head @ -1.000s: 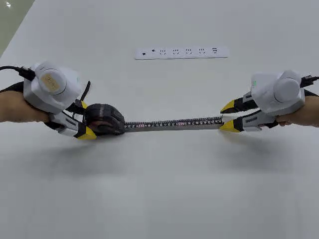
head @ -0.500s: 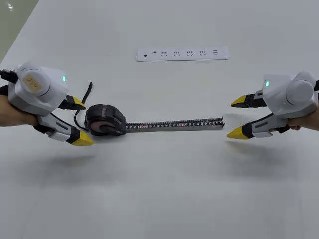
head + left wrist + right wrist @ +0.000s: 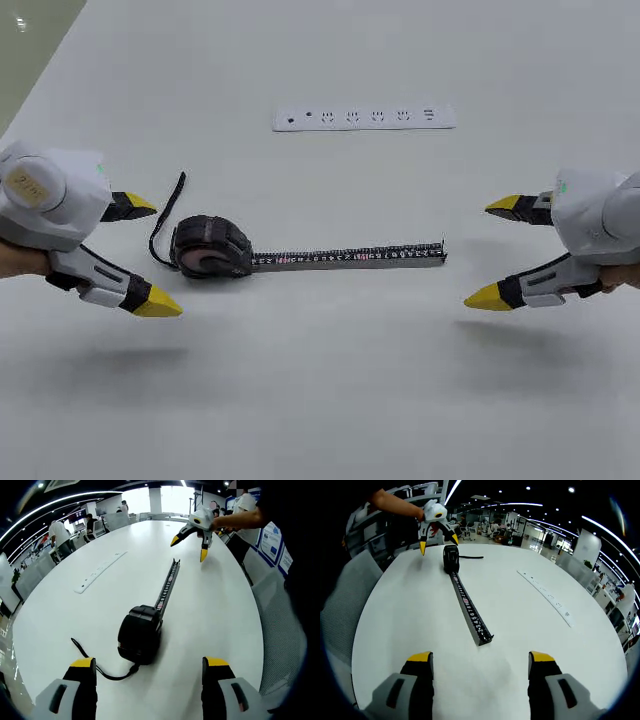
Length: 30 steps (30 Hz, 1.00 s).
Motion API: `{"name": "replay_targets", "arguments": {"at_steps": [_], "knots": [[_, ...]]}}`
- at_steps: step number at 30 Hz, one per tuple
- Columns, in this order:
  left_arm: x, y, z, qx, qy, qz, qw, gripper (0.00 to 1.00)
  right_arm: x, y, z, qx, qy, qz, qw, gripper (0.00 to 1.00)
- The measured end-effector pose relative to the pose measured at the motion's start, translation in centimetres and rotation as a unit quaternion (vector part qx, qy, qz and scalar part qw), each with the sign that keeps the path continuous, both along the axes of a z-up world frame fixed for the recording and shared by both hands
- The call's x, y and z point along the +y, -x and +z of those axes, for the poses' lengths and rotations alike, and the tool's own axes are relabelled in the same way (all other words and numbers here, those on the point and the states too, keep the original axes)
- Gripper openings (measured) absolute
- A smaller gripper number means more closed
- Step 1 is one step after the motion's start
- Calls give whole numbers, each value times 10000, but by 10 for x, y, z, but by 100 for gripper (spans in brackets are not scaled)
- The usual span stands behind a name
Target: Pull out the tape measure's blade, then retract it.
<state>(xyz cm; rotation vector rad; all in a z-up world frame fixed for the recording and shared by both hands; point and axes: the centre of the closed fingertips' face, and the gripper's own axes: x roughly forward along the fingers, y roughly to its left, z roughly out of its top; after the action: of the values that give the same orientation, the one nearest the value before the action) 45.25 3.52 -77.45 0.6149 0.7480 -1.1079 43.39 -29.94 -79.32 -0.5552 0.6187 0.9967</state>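
a: where do things stand, from the near edge out?
b: bare table (image 3: 320, 400) along the bottom of the frame. across the middle, the left gripper (image 3: 157, 256) is at the left edge and the right gripper (image 3: 488, 252) at the right edge, both spread wide and holding nothing. between them the tape measure (image 3: 210, 247) lies left of centre, its blade (image 3: 350, 257) drawn out flat toward the right, the tip stopping short of the right gripper. a power strip (image 3: 364, 117) sits in the upper middle.
a: so which step is this?
b: the pull-out looks done. i'd say the retract is what's left.
a: and the next move?
b: neither gripper touches anything, so a grasp comes first. probably the left gripper closes on the tape measure to steady it, then the blade is let run back in. i can't make out a lock button.
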Motion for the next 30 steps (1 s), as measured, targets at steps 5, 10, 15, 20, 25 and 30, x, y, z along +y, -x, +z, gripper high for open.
{"name": "replay_targets", "arguments": {"at_steps": [5,10,15,20,25,30], "knots": [[0,11,2,-98,213,161,9996,86,0,12,3,-61,-151,-237,9996,82],[2,22,6,-250,415,357,9982,87,1,25,5,-90,-314,-445,9985,84],[5,33,9,-312,683,676,9949,88,-1,39,6,-102,-405,-640,9971,85],[3,48,11,-401,930,971,9901,89,0,52,11,-145,-565,-921,9940,87],[2,62,14,-542,1142,1319,9832,90,1,64,17,-210,-677,-1163,9907,87],[4,74,19,-695,1359,1756,9725,90,7,75,24,-340,-853,-1437,9853,90]]}}
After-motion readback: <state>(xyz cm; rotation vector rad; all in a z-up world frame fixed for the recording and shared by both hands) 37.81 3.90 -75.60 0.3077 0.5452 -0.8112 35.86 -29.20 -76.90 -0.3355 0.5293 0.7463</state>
